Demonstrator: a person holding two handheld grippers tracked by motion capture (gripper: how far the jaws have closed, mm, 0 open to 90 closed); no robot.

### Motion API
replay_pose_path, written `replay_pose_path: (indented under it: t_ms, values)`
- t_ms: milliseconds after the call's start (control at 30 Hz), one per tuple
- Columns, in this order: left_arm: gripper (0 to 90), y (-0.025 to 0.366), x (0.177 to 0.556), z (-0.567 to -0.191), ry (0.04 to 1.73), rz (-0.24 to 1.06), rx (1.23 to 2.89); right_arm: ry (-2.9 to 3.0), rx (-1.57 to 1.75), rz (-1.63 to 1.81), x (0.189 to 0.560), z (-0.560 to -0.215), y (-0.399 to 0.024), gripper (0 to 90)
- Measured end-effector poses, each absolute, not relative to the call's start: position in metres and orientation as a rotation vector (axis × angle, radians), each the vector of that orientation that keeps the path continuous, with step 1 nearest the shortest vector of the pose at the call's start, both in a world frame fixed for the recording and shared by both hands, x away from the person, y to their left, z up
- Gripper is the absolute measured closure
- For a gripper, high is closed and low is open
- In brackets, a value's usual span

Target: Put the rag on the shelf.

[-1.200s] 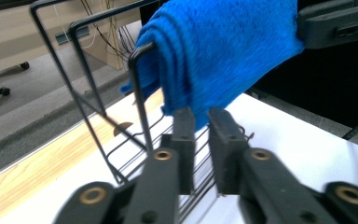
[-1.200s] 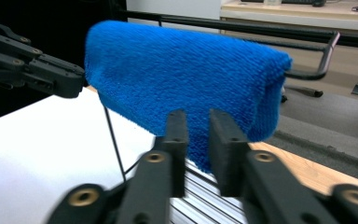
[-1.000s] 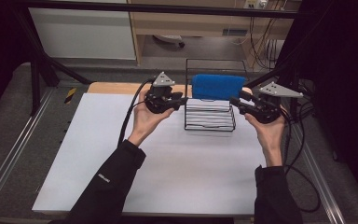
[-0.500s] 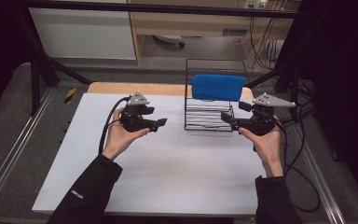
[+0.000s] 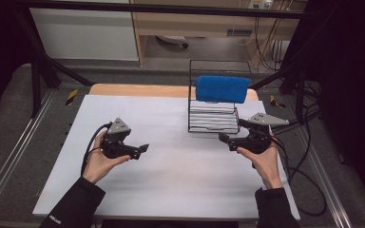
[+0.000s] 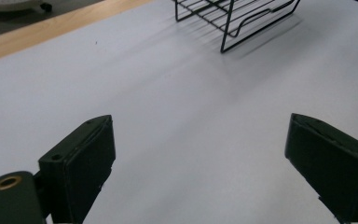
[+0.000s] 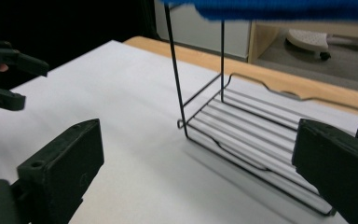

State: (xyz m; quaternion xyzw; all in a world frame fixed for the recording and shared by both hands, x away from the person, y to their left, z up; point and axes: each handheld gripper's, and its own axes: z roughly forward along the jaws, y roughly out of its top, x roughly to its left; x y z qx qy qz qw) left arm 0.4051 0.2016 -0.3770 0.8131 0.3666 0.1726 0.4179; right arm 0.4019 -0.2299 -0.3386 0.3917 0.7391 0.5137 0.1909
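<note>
White surface (image 5: 171, 190): wide bare room from the near edge to mid-depth. Black wire rack (image 5: 213, 118) stands near the far right edge, base slatted, tall frame upright. Blue cloth (image 5: 222, 89) hangs folded over its top rail. Left gripper (image 5: 141, 149) and right gripper (image 5: 222, 137): fingers just opened, spread, nothing between them.

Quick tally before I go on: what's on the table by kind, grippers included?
Wire rack: 1
Blue towel, hung over the rack's top bar: 1
Grippers: 2, the left gripper and the right gripper, both with jaws open and nothing between them
Total: 4
</note>
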Motion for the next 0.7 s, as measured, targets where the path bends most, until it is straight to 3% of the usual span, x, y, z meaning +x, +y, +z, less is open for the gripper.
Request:
replay_pose_path:
  t_ms: [700]
  values:
    - [8.6,0.252,0.374,-0.43,0.968,0.399,2.02,2.231,1.197,1.396,0.378,-0.424,-0.246,0.7]
